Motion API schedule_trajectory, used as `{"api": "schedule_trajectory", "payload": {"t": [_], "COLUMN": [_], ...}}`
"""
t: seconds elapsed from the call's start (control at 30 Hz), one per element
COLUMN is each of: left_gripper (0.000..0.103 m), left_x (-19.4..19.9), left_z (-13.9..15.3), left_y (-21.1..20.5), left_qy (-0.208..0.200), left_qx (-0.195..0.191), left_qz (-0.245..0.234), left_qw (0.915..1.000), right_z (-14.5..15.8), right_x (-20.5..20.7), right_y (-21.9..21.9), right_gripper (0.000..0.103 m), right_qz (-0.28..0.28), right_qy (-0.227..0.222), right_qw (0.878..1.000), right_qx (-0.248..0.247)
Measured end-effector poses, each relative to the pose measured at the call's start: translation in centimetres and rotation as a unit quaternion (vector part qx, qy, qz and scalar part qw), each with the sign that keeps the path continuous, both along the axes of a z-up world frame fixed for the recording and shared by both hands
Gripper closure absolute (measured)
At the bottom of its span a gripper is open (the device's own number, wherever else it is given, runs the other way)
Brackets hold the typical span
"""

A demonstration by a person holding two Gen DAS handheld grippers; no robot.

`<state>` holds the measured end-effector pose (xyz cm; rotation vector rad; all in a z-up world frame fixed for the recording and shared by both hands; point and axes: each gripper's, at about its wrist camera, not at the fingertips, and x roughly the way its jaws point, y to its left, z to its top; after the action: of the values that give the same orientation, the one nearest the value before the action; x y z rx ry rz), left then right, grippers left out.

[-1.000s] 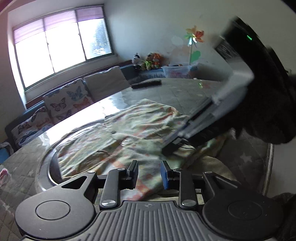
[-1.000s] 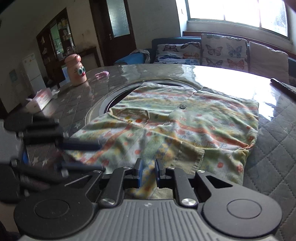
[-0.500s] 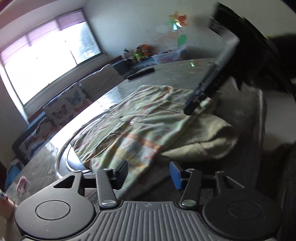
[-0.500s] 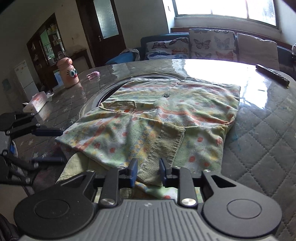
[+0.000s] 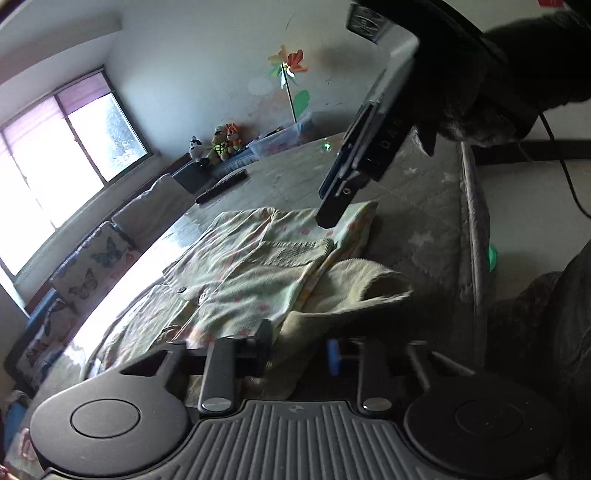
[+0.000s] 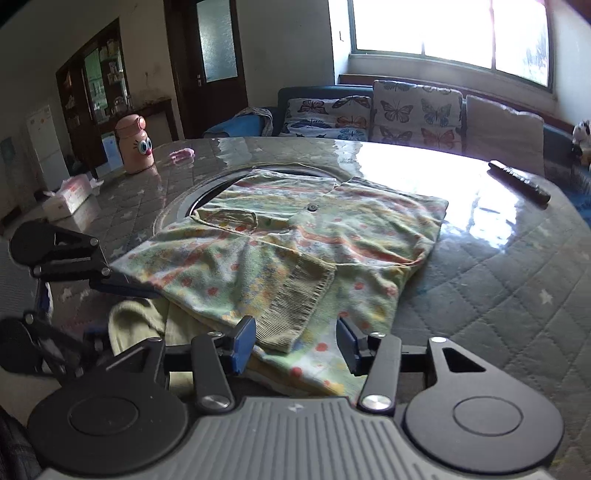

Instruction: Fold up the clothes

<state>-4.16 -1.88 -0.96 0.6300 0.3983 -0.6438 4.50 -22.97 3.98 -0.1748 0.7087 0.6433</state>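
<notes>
Left wrist: left gripper (image 5: 299,349) wide open over the floral cardigan (image 5: 255,266) hem at the table (image 5: 436,206) edge, grabbing nothing.
Right wrist: right gripper (image 6: 295,345) wide open, straddling the folded-in sleeve cuff (image 6: 299,299); likely lining up the next fold.

Bright daylight pours through a wide window (image 6: 447,31) and glares off the glossy round table (image 6: 517,258), which has a quilted grey cover with stars. Under the window runs a dark sofa (image 6: 321,96) with butterfly cushions (image 6: 413,110). A dark wooden door (image 6: 210,62) and a cabinet (image 6: 96,92) stand along the dim wall. In the left view, a paper pinwheel (image 5: 288,70) decorates the pale wall (image 5: 203,55) above plush toys (image 5: 218,144).
</notes>
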Motion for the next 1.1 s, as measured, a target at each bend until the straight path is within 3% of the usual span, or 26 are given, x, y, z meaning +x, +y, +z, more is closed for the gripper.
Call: {"api": "schedule_trajectory", "payload": {"t": [0.07,0.23,0.43,0.53,0.67,0.73,0.8,0.87,1.0,1.1], "left_gripper": [0.088,0.09,0.091,0.091,0.087,0.086,0.077,0.057,0.053,0.052], "left_x": [0.5,3.2,5.7,6.3,6.3,5.6,4.8,3.8,1.8,0.8], "left_z": [0.8,3.3,4.6,4.8,4.9,4.8,4.7,4.6,4.1,3.1], "left_y": [0.3,1.2,2.1,2.6,3.3,3.7,4.2,4.7,6.0,6.0], "left_qy": [0.007,0.032,0.059,0.067,0.075,0.072,0.068,0.058,0.043,0.015], "left_qx": [-0.026,-0.094,-0.131,-0.139,-0.146,-0.146,-0.145,-0.142,-0.13,-0.086], "left_qz": [0.014,0.061,0.085,0.092,0.1,0.106,0.115,0.129,0.157,0.165], "left_qw": [0.9995,0.9931,0.9859,0.9836,0.9814,0.9809,0.9804,0.9798,0.9781,0.9825], "right_z": [0.1,0.1,-0.7,-1.6,-1.9,-1.5,-0.6,0.2,1.6,2.3], "right_x": [-0.5,-2.1,-2.7,-2.1,-0.9,0.0,0.7,1.3,2.7,3.4], "right_y": [-0.2,0.2,2.8,4.3,5.0,4.9,4.6,4.4,4.3,4.3], "right_gripper": [0.052,0.046,0.044,0.047,0.078,0.081,0.085,0.086,0.089,0.089], "right_qz": [0.007,0.05,0.102,0.117,0.113,0.102,0.091,0.082,0.068,0.06], "right_qy": [-0.009,-0.032,-0.074,-0.085,-0.063,-0.039,-0.024,-0.018,-0.014,-0.018], "right_qw": [1.0,0.997,0.99,0.987,0.989,0.993,0.995,0.996,0.998,0.998], "right_qx": [-0.016,-0.052,-0.067,-0.073,-0.067,-0.05,-0.031,-0.016,0.01,0.02]}}
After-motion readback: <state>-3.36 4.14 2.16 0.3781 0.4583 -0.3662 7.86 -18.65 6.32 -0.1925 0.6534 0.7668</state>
